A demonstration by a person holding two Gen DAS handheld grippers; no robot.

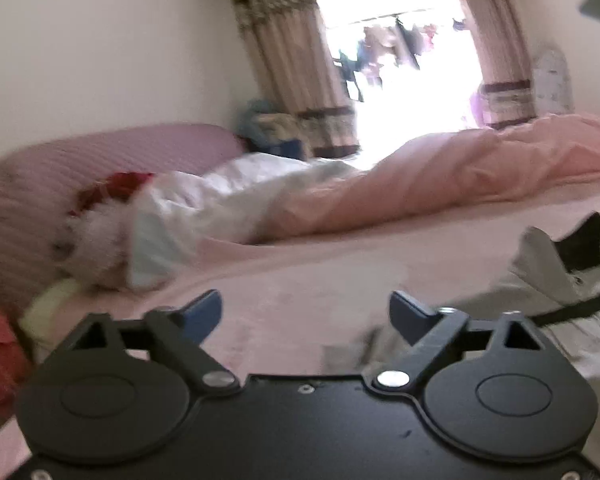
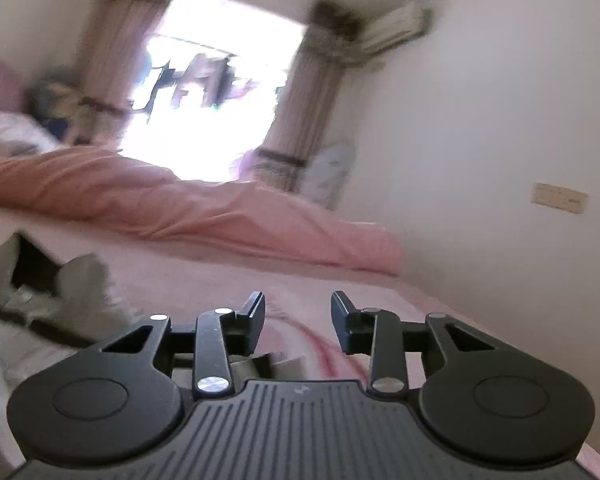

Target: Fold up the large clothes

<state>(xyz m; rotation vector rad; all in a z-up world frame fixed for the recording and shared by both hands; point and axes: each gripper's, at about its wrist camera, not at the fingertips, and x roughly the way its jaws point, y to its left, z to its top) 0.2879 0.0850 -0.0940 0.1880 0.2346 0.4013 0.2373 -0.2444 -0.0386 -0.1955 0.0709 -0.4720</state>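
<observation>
A light grey garment (image 1: pixel 548 292) with a dark collar lining and a dark strap lies on the pink bed sheet (image 1: pixel 300 280), at the lower right of the left wrist view. My left gripper (image 1: pixel 306 314) is open wide over the sheet, left of the garment, with nothing between its fingers. In the right wrist view the same garment (image 2: pixel 60 292) lies at the lower left, and a fold of it shows just under the gripper body. My right gripper (image 2: pixel 298 320) stands partly open above the sheet (image 2: pixel 340 292), to the right of the garment, with nothing between its pads.
A rolled pink duvet (image 1: pixel 440 184) runs across the bed behind the garment. A white bag or cloth (image 1: pixel 204 208), a red item (image 1: pixel 112 188) and a pink headboard (image 1: pixel 100 152) sit at the left. A bright curtained doorway (image 1: pixel 396 60) is beyond. The wall (image 2: pixel 480 140) borders the bed's right side.
</observation>
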